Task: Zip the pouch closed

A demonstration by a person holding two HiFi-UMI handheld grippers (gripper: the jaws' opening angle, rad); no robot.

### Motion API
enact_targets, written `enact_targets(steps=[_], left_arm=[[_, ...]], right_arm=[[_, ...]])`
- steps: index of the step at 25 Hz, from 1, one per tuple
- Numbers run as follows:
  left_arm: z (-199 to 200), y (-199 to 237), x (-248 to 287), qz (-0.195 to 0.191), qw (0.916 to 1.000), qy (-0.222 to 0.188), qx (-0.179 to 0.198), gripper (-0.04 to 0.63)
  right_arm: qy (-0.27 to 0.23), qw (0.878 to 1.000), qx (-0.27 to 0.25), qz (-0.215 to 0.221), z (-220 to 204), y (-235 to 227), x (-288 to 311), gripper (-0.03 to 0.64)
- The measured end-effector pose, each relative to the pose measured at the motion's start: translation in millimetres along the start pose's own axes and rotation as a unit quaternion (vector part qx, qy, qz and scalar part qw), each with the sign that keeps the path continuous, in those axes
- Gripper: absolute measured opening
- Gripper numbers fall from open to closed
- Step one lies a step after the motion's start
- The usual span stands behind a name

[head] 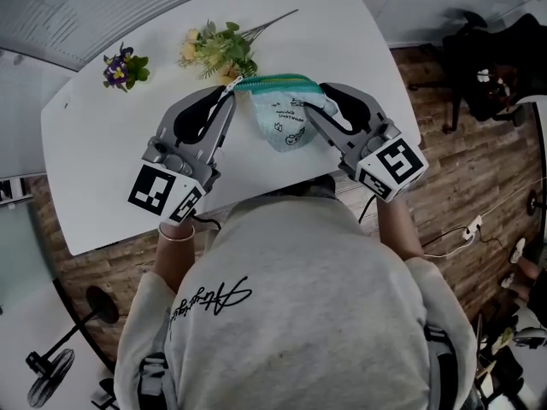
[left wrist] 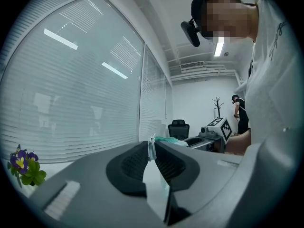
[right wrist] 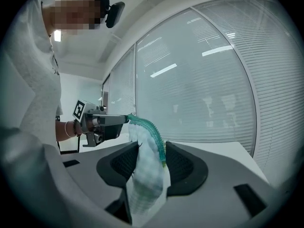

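head view, counts: i saw one pouch (head: 282, 120), one teal zipper (head: 273, 81), two grippers, and one purple flower sprig (head: 125, 67) and one yellow bouquet (head: 220, 51) lying on one white table (head: 128, 165).
head view, pouch: it hung above the table between the left gripper (head: 229, 90) and the right gripper (head: 318, 94), zipper edge uppermost.
head view, writing: the print on the pouch and the script on the shirt (head: 214, 299) were too small for me to read.
left gripper view, jaws: they were nearly together, pinching a thin end of the pouch (left wrist: 153, 151); i counted one purple flower sprig (left wrist: 23, 166) at the left.
right gripper view, jaws: the pads stood either side of the pouch (right wrist: 147, 175) and touched it, clamped on its other end.
right gripper view, zipper: its teal line (right wrist: 153, 131) ran from these jaws to the left gripper (right wrist: 124, 119).
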State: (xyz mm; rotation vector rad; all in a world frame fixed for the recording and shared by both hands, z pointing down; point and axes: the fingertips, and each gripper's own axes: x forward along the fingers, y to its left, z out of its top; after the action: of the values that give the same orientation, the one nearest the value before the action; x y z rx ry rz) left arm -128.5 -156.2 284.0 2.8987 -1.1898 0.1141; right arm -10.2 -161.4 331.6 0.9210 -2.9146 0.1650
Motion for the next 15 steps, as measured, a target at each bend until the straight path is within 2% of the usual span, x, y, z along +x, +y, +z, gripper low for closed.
enact_targets(steps=[4, 8, 11, 15], left_arm=[[-5, 2, 2, 0.008, 1.0, 0.003, -0.005, 0.041], [-8, 3, 5, 0.016, 0.9998, 0.011, 0.004, 0.041], [-11, -3, 13, 0.007, 0.9998, 0.015, 0.012, 0.041], [-20, -15, 23, -0.008, 0.9997, 0.023, 0.005, 0.042]], right_arm=[[0.018, 1.0, -0.004, -0.008, -9, -5, -1, 0.23], [0.019, 1.0, 0.0, -0.02, -11, -13, -7, 0.241], [0.013, 1.0, 0.004, -0.026, -9, -18, -10, 0.238], [0.005, 1.0, -0.005, -0.007, 0, -11, -6, 0.219]])
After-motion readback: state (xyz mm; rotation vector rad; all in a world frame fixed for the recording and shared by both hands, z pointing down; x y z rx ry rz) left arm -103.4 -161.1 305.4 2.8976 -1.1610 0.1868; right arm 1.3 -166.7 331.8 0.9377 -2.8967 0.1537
